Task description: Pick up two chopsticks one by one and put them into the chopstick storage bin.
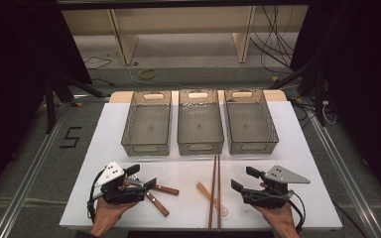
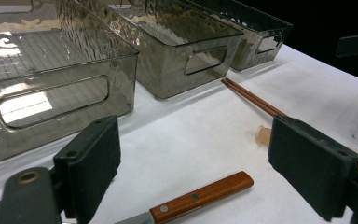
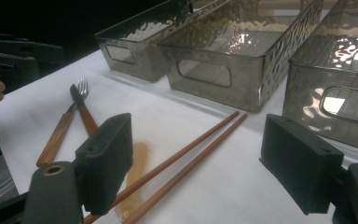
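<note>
The wooden-handled knife [image 2: 200, 197] lies on the white table [image 1: 287, 144] just below my left gripper [image 2: 205, 163], beside a second wooden-handled utensil [image 1: 157, 203]. Its jaws stand wide, holding nothing. I judge the best grip is across the handle's middle, lowering squarely. My right gripper [image 3: 200, 168], equally wide and empty, hovers over the pair of brown chopsticks [image 3: 186, 161], short of the three smoky plastic bins [image 1: 199, 124].
</note>
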{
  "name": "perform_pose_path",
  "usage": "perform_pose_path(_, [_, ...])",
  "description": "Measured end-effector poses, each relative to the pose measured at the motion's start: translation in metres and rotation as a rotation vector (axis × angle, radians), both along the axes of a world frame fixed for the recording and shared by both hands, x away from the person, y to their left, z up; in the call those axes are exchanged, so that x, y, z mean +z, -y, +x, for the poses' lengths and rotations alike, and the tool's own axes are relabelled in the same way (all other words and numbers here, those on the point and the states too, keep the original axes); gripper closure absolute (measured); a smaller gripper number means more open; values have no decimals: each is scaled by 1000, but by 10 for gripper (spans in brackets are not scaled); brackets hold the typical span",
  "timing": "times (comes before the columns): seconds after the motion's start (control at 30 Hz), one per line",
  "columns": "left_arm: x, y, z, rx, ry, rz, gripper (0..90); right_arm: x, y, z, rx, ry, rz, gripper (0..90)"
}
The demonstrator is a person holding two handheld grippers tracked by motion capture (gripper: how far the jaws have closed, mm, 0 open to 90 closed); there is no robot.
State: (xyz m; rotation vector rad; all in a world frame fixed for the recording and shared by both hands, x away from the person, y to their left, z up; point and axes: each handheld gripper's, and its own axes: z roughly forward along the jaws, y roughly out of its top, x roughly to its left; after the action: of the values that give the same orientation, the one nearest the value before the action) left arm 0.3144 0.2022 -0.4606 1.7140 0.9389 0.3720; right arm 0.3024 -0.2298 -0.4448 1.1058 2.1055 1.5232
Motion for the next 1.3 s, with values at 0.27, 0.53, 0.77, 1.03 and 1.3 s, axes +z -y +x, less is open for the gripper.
perform_pose_path(0.27, [1, 2, 0, -5, -7, 0, 162, 1, -1, -1, -6, 0, -6, 265])
perform_pose_path(0.53, [1, 5, 1, -3, -5, 15, 161, 4, -5, 7, -39, -120, -69, 305])
perform_pose_path(0.77, [1, 5, 1, -2, -6, 17, 161, 12, -17, 17, -13, -226, -159, 356])
perform_pose_path(1.03, [1, 4, 1, -2, -4, 12, 161, 9, -31, 26, -7, -319, -222, 411])
perform_pose_path(1.3, [1, 4, 0, -3, 0, 10, 160, -2, -41, 36, 21, -434, -208, 483])
